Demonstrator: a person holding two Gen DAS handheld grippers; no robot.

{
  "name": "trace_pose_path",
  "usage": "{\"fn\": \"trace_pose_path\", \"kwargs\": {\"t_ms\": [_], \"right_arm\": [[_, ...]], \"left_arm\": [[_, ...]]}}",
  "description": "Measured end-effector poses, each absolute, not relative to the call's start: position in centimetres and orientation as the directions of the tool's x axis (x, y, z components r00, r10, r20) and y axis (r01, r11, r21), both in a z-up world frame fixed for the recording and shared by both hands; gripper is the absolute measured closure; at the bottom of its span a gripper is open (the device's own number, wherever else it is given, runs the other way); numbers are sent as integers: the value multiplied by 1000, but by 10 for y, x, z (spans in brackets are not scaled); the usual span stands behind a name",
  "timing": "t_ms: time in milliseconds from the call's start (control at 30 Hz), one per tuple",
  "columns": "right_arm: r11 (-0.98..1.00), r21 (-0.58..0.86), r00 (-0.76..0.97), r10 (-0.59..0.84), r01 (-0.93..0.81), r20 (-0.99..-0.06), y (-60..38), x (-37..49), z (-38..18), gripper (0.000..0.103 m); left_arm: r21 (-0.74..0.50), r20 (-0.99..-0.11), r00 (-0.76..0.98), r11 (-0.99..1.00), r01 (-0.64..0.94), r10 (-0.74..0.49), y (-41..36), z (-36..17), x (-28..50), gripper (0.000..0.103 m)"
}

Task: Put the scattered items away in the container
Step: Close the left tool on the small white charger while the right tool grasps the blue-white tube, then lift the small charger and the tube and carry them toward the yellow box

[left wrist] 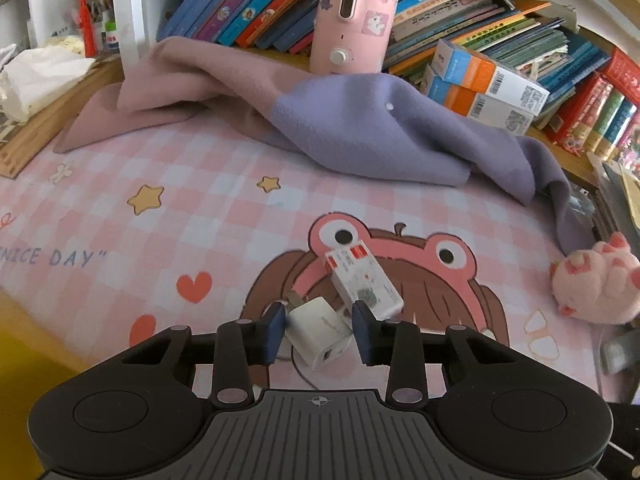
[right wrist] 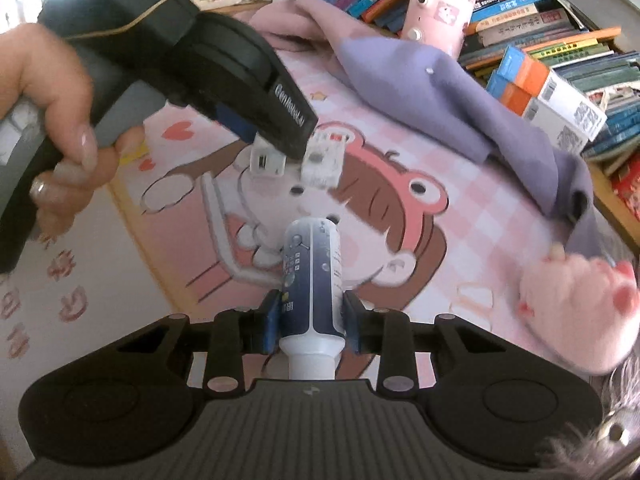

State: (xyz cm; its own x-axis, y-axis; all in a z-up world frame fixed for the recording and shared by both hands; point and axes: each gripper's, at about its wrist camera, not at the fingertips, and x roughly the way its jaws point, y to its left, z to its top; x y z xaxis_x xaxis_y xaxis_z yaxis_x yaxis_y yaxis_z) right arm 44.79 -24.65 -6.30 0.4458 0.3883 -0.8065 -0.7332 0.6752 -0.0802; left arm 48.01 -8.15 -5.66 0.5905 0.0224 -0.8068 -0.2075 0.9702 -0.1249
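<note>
In the left wrist view my left gripper (left wrist: 319, 334) has its blue pads on both sides of a white USB charger plug (left wrist: 320, 330) on the pink checked mat (left wrist: 200, 208). A small white box with red marks (left wrist: 362, 282) lies just beyond it, touching it. In the right wrist view my right gripper (right wrist: 311, 326) is shut on a blue and white tube (right wrist: 314, 276), cap end toward the camera, held above the mat. The left gripper (right wrist: 280, 120), the charger (right wrist: 266, 160) and the box (right wrist: 324, 160) show at upper left. No container is clearly in view.
A pink and purple cloth (left wrist: 360, 132) lies crumpled at the back of the mat. A pink appliance (left wrist: 352, 16), books and orange-blue boxes (left wrist: 488, 80) stand behind. A pink plush toy (left wrist: 592, 280) sits at the right edge, also in the right wrist view (right wrist: 576, 312).
</note>
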Motion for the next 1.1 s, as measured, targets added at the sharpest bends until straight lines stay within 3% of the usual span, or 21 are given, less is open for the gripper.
{"fn": "trace_pose_path", "kwargs": {"t_ms": [333, 567, 1100], "right_arm": [[661, -127, 468, 368, -739, -804, -239, 442, -64, 70], [696, -60, 449, 393, -716, -803, -242, 450, -64, 72], [758, -32, 501, 399, -652, -768, -256, 400, -33, 73]], "left_arm": [[-99, -833, 552, 973, -211, 35, -84, -66, 480, 67], [-114, -832, 555, 972, -207, 20, -79, -66, 472, 69], [-207, -754, 645, 977, -48, -128, -89, 7, 385, 69]]}}
